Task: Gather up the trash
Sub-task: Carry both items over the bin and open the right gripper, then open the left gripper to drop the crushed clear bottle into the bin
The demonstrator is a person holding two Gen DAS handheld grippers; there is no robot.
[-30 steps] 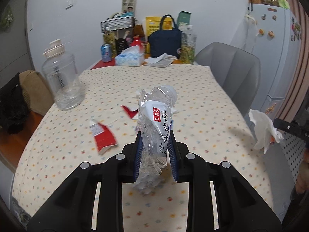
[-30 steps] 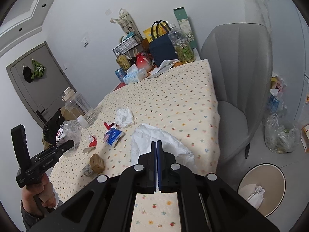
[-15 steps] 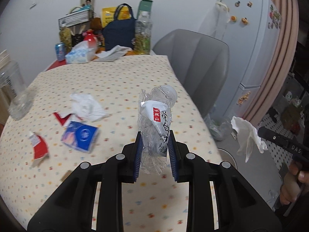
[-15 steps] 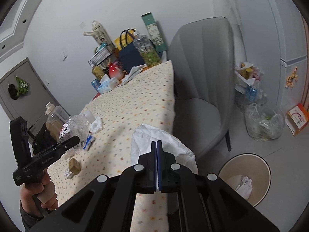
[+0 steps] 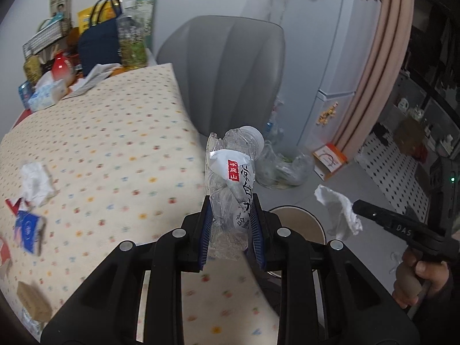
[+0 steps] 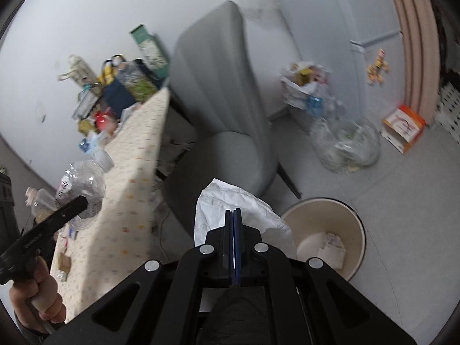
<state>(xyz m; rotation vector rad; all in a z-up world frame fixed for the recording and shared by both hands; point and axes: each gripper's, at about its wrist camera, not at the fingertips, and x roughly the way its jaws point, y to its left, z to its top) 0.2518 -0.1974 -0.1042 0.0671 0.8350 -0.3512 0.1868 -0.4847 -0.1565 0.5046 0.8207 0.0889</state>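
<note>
The crushed clear plastic bottle [image 5: 231, 189] stands upright between the blue pads of my left gripper [image 5: 230, 224], clamped around its lower half, its white cap at the top and its torn white label with a red patch facing me. It hangs over the near edge of the table [image 5: 120, 155], which wears a dotted cloth. My right gripper [image 6: 233, 224] has its jaws pressed together on a crumpled white tissue [image 6: 230, 210], which bunches up ahead of the fingertips. Just beyond and to the right of that tissue sits the round beige trash bin [image 6: 339, 224] on the floor, with some white paper scraps already lying in it. From the left wrist, the bin's rim shows just behind the bottle. Still on the cloth lie another tissue [image 5: 36, 182], a blue packet [image 5: 28, 230] and a small brown box [image 5: 33, 302]. A grey chair [image 5: 230, 74] stands by the table, and a clear plastic bag [image 6: 345, 143] slumps on the floor near the fridge [image 5: 330, 43].
</note>
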